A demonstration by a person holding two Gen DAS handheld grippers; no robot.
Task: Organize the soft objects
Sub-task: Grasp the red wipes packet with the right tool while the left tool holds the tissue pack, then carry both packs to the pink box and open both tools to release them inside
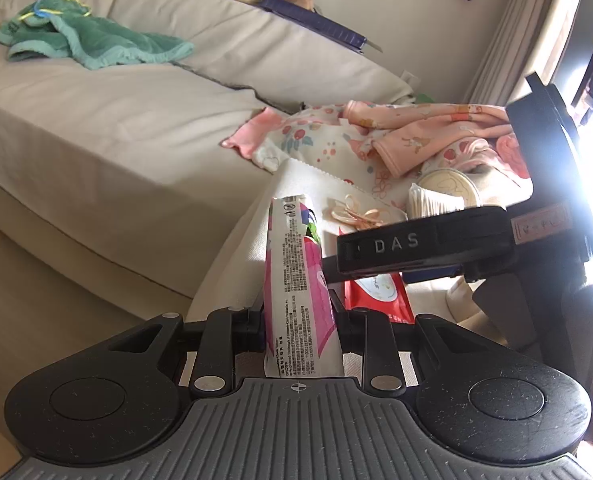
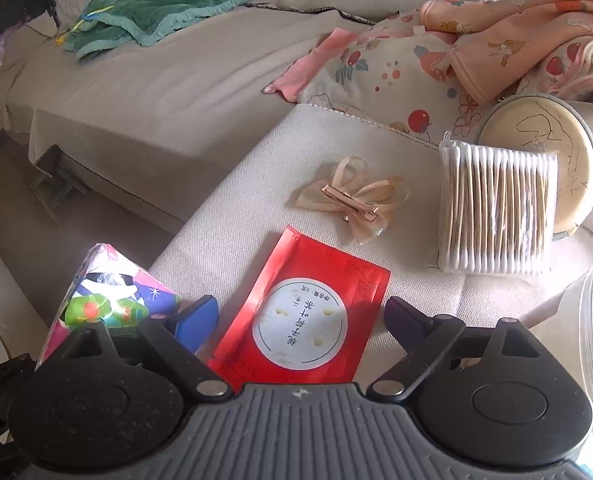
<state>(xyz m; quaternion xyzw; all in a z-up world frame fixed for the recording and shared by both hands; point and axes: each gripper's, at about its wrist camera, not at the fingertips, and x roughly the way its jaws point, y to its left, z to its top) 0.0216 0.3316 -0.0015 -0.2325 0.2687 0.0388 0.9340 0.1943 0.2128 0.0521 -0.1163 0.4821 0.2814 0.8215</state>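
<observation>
The left gripper point(image 1: 302, 320) pinches a pink tissue pack point(image 1: 296, 280) upright between its pads, the pack standing up and away from the camera. Just to its right, the right gripper point(image 2: 300, 316) hangs spread wide and holding nothing, tilted steeply down over a red wet-wipe sachet point(image 2: 300, 312), which lies flat on the beige ottoman point(image 2: 256, 184) between the two fingers point(image 2: 194, 320), apparently touched by neither.

Beyond the right gripper lie a ribbon hair clip point(image 2: 352, 196) and, further right, a bundle of cotton swabs point(image 2: 496, 208) leaning on a round tin point(image 2: 544, 152). Well beyond both, baby clothes point(image 2: 476, 48) are heaped, and a teal towel point(image 2: 156, 12) sprawls on the sofa point(image 1: 96, 120).

The step in hand looks like picking up the sachet. It is thin and slick, so the fingers should come down square to its long edges, press slightly into the soft cushion, then close slowly so the foil buckles upward into the pads. Keeping clear of the held pack on the left avoids a knock.
</observation>
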